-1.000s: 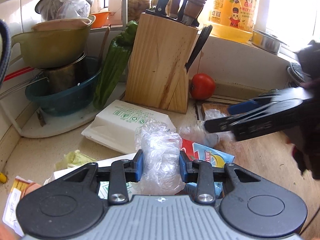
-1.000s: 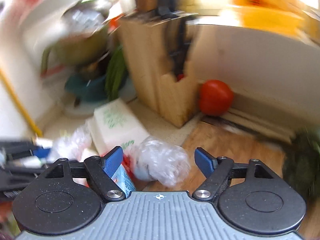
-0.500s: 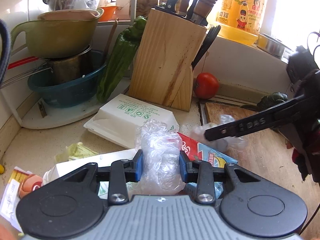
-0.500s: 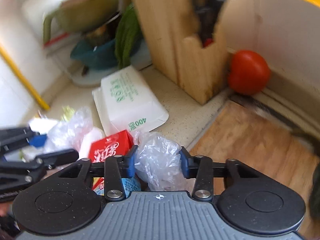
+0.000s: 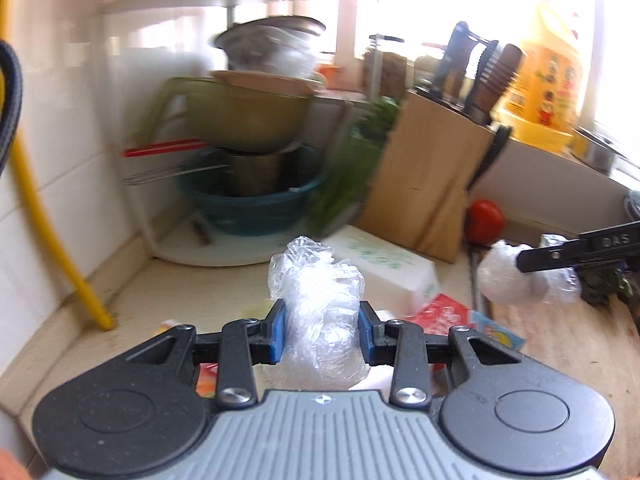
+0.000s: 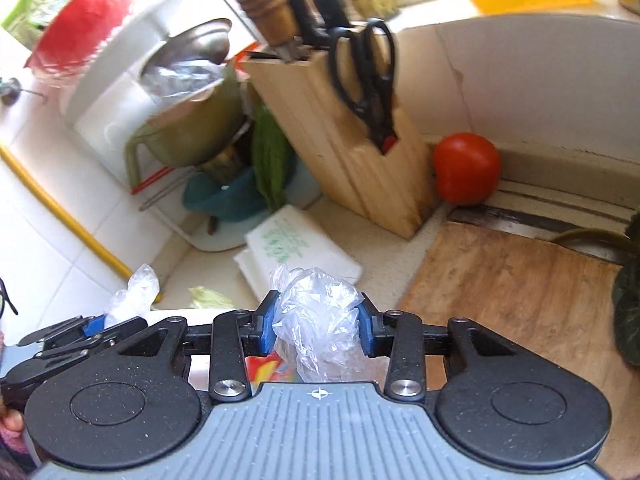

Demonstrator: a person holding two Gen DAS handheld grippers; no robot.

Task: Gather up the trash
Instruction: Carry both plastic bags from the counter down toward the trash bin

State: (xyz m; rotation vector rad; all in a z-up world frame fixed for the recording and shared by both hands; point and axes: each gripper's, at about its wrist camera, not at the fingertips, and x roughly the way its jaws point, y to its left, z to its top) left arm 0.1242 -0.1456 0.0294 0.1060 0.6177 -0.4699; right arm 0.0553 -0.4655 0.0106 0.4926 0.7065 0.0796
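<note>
My left gripper (image 5: 322, 334) is shut on a crumpled clear plastic bag (image 5: 316, 292) and holds it above the counter. My right gripper (image 6: 318, 330) is shut on a second crumpled clear plastic bag (image 6: 316, 312), also lifted; it shows at the right of the left wrist view (image 5: 520, 276). The left gripper with its bag (image 6: 134, 292) shows at the lower left of the right wrist view. A white foam takeaway box (image 6: 296, 248) lies on the counter beyond both. A red and blue snack wrapper (image 5: 444, 316) lies under the grippers.
A wooden knife block (image 6: 344, 148) with scissors stands behind the box, a tomato (image 6: 466, 168) beside it. Stacked bowls and pots (image 5: 252, 152) fill the left corner. A wooden cutting board (image 6: 520, 292) lies at right. A yellow hose (image 5: 48, 240) runs down the left wall.
Both grippers have lifted up and back with their bags. The right gripper closed on its bag about half a second ago. The left view is blurred from motion.
</note>
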